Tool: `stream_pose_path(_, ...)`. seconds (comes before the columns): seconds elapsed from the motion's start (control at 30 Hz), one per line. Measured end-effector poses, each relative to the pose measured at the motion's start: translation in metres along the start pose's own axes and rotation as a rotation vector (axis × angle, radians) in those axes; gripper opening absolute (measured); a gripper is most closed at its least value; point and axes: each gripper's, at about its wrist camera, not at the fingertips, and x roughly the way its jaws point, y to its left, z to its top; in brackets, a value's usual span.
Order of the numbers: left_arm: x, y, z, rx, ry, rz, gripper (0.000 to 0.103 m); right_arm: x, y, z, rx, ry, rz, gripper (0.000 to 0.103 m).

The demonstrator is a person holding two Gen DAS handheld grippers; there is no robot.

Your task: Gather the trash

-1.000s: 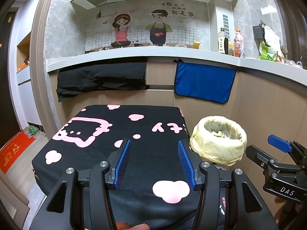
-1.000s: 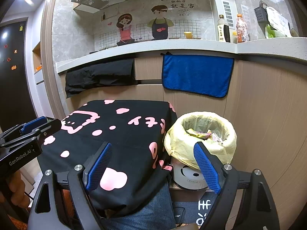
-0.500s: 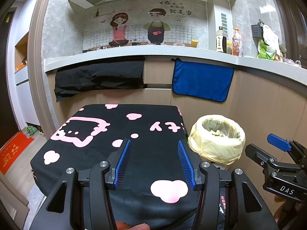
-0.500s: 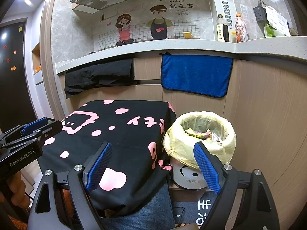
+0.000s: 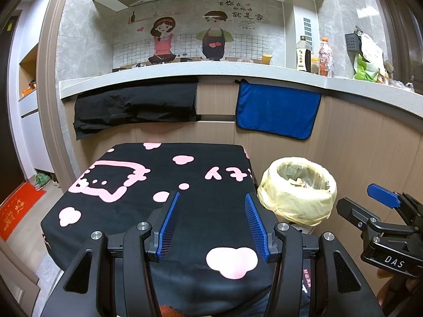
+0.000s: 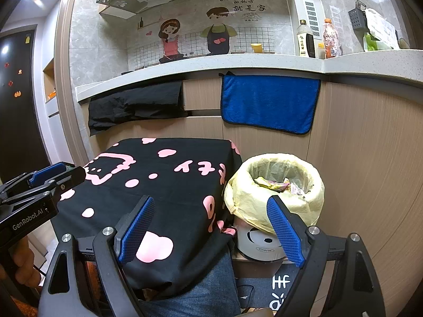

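Note:
A trash bin lined with a pale yellow bag stands on the floor right of a table covered with a black cloth with pink prints. Wrappers lie inside the bin. My left gripper is open and empty above the near part of the cloth. My right gripper is open and empty, held over the table's right edge and the bin. I see no loose trash on the cloth. The right gripper also shows in the left wrist view, and the left one in the right wrist view.
A counter runs behind, with a black cloth and a blue towel hanging from it. Bottles and bags stand on the counter at right. A wooden cabinet wall is right of the bin.
Both views have shifted very slightly; the grippers stay open and empty in much the same place.

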Motion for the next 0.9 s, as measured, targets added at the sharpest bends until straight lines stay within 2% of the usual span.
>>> stream_pose_path(0.47, 0.002, -0.005, -0.004, 0.008, 0.013, -0.020, 0.052, 0.000, -0.003, 0.000, 0.004, -0.001, -0.003, 0.085)
stream_pose_path(0.9, 0.011, 0.006, -0.002, 0.007, 0.028, -0.059, 0.052, -0.002, -0.008, -0.002, 0.007, 0.001, -0.019, 0.085)
